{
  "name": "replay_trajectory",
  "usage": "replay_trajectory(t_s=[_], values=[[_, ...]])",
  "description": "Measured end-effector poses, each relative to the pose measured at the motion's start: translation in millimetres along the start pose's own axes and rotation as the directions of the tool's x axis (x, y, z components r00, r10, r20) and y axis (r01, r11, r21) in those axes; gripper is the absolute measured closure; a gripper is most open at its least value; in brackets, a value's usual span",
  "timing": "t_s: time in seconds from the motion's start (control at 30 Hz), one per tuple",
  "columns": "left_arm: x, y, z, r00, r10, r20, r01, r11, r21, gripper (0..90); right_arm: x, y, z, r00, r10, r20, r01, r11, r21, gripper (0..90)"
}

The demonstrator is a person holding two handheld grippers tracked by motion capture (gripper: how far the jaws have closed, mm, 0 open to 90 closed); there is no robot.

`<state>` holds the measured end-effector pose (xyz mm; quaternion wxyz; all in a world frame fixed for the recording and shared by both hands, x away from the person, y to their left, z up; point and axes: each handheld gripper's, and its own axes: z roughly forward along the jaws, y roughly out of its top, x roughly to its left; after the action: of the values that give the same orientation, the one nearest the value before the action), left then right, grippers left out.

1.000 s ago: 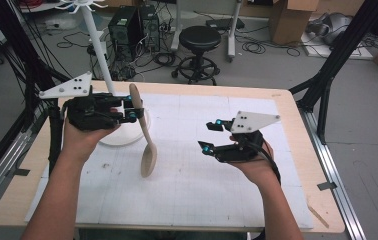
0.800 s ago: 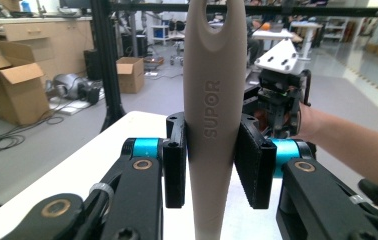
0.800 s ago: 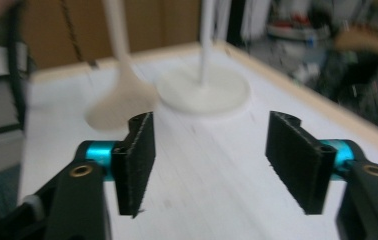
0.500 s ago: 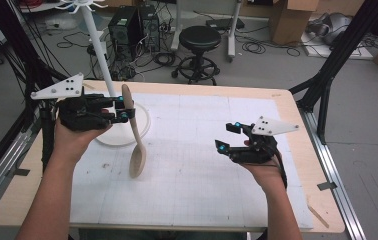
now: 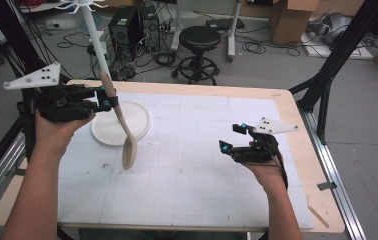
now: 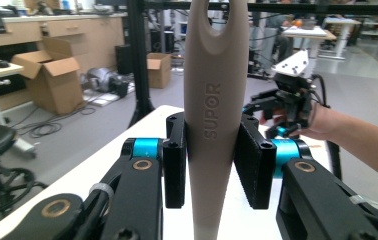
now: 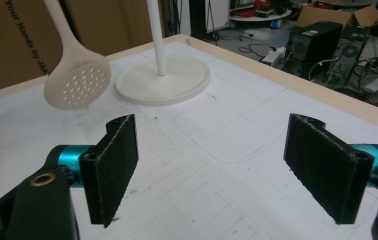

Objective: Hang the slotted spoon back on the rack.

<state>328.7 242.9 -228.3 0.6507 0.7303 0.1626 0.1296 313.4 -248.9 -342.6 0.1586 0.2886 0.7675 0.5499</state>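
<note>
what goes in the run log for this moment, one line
left gripper: shut on slotted spoon handle, spoon lifted | right gripper: jaws just opening, nothing between | stand: on table

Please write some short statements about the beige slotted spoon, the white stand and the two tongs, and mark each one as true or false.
1. The left tongs grip the handle of the beige perforated plastic spoon. True.
2. The spoon's head rests flat on the round white base of the stand. False: the head hangs in the air above the white gridded table mat, beside the base.
3. The right tongs are open with nothing between them. True; their jaws have just been opening.
4. The handle bears raised lettering. True: it is readable in the left gripper view.
5. The right tongs hold the stand's white pole. False: they hover over the mat, far from the pole.
</note>
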Motion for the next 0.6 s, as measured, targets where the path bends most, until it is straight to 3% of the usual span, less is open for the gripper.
replay_trajectory(t_s=[0.13,0.27,0.33,0.6], values=[[8.9,8.2,-11.7,0.9995,-0.006,-0.029,0.006,1.0,0.002,68.1,-0.1,0.6,0.8,1.0,0.001,-0.007,-0.001,1.0,-0.001,21.3],[15.5,10.9,-19.6,0.9988,-0.012,-0.048,0.011,0.9998,-0.013,68.1,-0.3,0.3,1.1,0.9999,0.0,0.013,0.0,1.0,0.008,21.3],[22.0,15.1,-26.0,0.9965,-0.017,-0.082,0.016,0.9998,-0.006,68.1,-0.2,0.4,1.1,0.9999,0.002,0.011,-0.002,1.0,0.005,21.3],[38.8,31.8,-31.3,0.9911,-0.014,-0.133,0.017,0.9997,0.02,68.1,2.0,0.9,3.8,1.0,-0.004,-0.002,0.004,1.0,0.015,21.3]])
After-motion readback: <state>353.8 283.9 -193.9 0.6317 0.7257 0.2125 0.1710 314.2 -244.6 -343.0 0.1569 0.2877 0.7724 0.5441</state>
